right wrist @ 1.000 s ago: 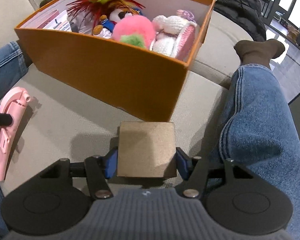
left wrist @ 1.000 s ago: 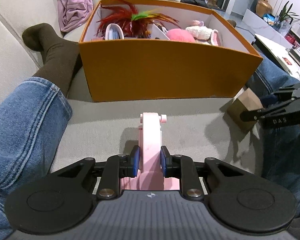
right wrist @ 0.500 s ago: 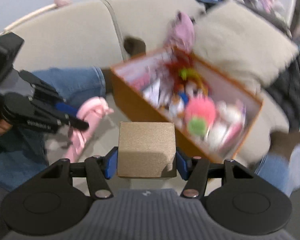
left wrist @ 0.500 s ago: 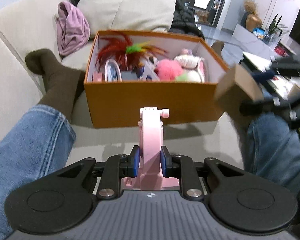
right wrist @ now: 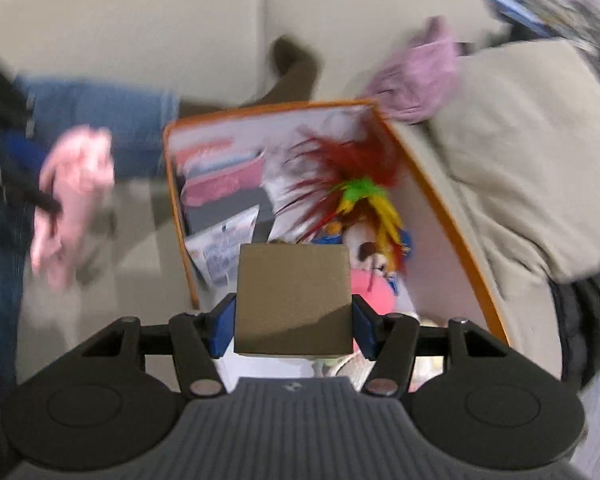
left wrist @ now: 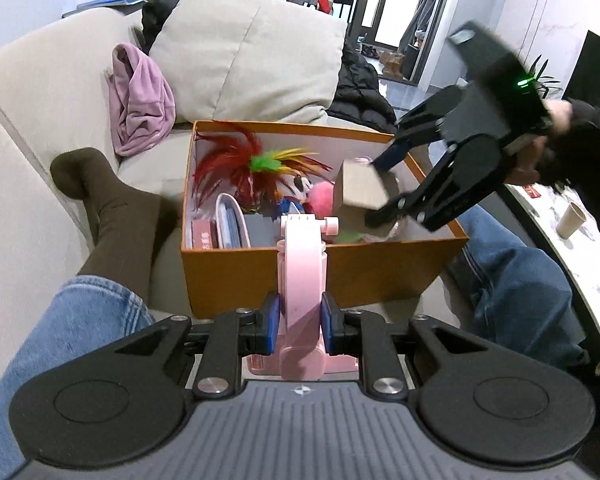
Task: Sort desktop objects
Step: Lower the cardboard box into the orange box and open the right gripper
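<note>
My left gripper (left wrist: 299,326) is shut on a pink plastic device (left wrist: 302,276) and holds it up just in front of the orange box (left wrist: 340,276). My right gripper (right wrist: 294,322) is shut on a brown cardboard cube (right wrist: 293,300) and holds it over the right part of the box; the cube also shows in the left wrist view (left wrist: 358,188). The box (right wrist: 452,216) holds a red feathered toy (left wrist: 252,164), a pink pompom (left wrist: 323,196), booklets (left wrist: 230,226) and other toys.
The box sits on a beige sofa (left wrist: 28,112) between a person's jeans legs (left wrist: 512,292) and a dark sock (left wrist: 112,208). A pink cloth (left wrist: 140,100) and a cushion (left wrist: 252,52) lie behind. A paper cup (left wrist: 572,220) stands on a table at right.
Both grippers rose. My right gripper swung the cardboard cube from beside the box to over its inside. My left gripper lifted the pink device toward the box's front wall.
</note>
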Demonstrator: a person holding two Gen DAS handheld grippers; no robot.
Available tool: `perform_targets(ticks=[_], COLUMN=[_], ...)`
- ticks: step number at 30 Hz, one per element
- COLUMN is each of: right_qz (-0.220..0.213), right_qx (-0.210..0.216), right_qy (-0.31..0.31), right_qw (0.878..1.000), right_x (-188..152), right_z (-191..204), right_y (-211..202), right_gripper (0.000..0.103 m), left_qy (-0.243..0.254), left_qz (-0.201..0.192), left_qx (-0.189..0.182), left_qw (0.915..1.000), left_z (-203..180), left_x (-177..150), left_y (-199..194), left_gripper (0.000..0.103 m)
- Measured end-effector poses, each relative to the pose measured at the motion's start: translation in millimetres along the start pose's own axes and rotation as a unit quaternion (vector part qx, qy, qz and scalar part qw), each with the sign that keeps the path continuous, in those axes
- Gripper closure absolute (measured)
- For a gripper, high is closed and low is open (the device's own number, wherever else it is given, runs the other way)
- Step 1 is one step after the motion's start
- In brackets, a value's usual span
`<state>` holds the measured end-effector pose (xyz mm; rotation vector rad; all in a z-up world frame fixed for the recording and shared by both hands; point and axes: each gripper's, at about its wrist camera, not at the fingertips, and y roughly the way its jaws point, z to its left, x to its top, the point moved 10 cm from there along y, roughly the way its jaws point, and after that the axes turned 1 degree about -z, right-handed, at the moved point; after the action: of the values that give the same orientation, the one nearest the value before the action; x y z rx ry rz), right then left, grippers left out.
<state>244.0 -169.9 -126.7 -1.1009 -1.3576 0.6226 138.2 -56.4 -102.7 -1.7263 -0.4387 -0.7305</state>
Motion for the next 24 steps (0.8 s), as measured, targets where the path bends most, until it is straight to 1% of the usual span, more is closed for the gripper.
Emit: perform_targets(ticks=[2, 5, 8, 13, 15, 17, 18, 20, 21, 24], right_qz=[0.030, 0.065, 0.087, 0.075, 0.071, 0.061, 0.059, 0.053, 0.050, 0.042], right_qx=[0.031, 0.083, 0.130, 0.185, 0.204, 0.211, 0.216, 0.207, 0.196, 0.173], right_qy=[-0.018, -0.037, -0.049, -0.050, -0.041, -0.038, -0.034, -0.033, -0.034, -0.024], right_qw=[0.999, 0.994, 0.986, 0.979, 0.975, 0.975, 0.974, 0.976, 0.979, 0.984], right_x=[-6.7, -11.5, -15.2, -6.7, -5.9, -4.4, -5.1, -6.2, -7.5, -13.2], right_z=[-0.7, 0.0, 4.7, 7.3, 12.1, 13.5, 14.7, 14.1, 12.6, 5.2], right_y=[12.0, 33.7, 51.1, 63.7, 64.5, 64.5, 63.9, 61.1, 59.1, 46.5], right_gripper=[0.042, 0.042, 0.042, 0.042, 0.042, 0.041, 0.035, 0.033, 0.034, 0.046], left_qy=[0.002, -0.001, -0.003, -0.009, -0.009, -0.012, -0.014, -0.016, -0.017, -0.018], left_qz=[0.005, 0.011, 0.013, 0.020, 0.020, 0.020, 0.020, 0.020, 0.021, 0.022], left_qx=[0.000, -0.002, -0.006, -0.015, -0.015, -0.015, -0.015, -0.014, -0.013, -0.014], left_qw=[1.0000, 0.9999, 0.9999, 0.9996, 0.9996, 0.9996, 0.9996, 0.9996, 0.9996, 0.9995], left_z=[2.8, 5.7, 6.6, 6.1, 6.2, 7.2, 7.6, 8.9, 9.3, 9.9], left_x=[2.5, 4.6, 7.0, 8.5, 9.7, 10.9, 11.0, 10.9, 10.6, 10.1], left_y=[4.3, 10.4, 15.6, 23.7, 25.8, 27.0, 27.1, 27.8, 27.7, 27.8], left_gripper=[0.079, 0.079, 0.079, 0.079, 0.079, 0.079, 0.079, 0.079, 0.079, 0.079])
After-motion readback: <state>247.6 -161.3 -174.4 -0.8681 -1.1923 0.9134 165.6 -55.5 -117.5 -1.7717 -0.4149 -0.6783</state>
